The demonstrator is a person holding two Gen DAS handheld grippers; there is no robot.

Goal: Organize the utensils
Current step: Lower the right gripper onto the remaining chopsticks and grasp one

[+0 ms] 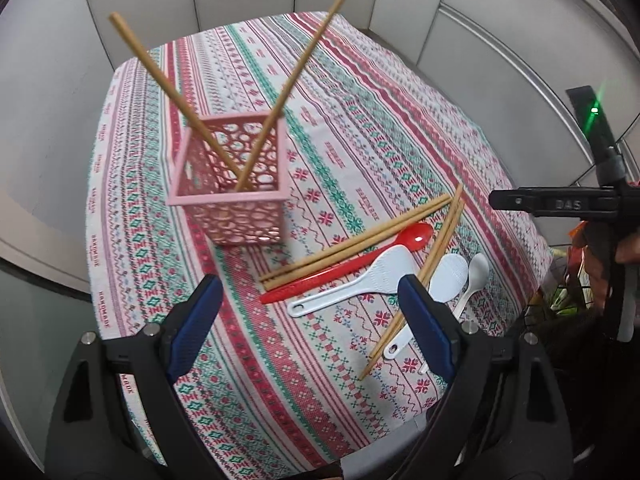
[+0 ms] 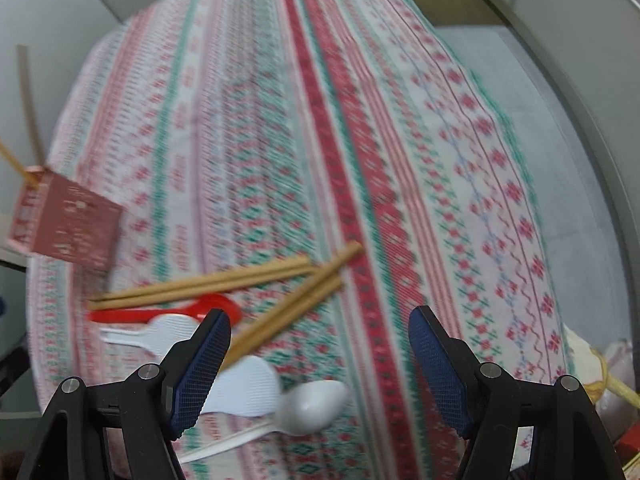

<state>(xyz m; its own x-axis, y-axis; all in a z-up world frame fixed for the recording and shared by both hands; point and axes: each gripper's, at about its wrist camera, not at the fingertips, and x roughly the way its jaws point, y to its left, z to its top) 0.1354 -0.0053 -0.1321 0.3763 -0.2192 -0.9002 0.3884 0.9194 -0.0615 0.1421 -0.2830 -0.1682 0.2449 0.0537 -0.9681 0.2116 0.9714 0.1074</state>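
- The left gripper [image 1: 310,320] hangs above the near part of the patterned tablecloth [image 1: 400,120], its blue pads spread wide with nothing between them but cloth and utensil ends.
- The right gripper [image 2: 320,360] is likewise spread and empty, tilted steeply down over the table's near right side.
- Just beyond the left gripper's pads lies the loose pile: a red spoon [image 1: 352,264], a white rice paddle [image 1: 360,280], a second white paddle [image 1: 444,280], a small white spoon [image 1: 476,272], and two pairs of wooden chopsticks [image 1: 356,246], one pair crossing the other.
- In the right wrist view, the slanted chopstick pair [image 2: 288,308] ends beside the gripper's left pad, and the small white spoon sits near, between the pads but low in the picture.
- Farther off, to the left, stands the pink lattice holder [image 1: 232,196], with two chopsticks [image 1: 288,88] already leaning in it.
- Judged step: picking the next utensil. It seems best to close across a single handle or one pair, near its middle, keeping the pads level so the thin sticks do not scissor apart.
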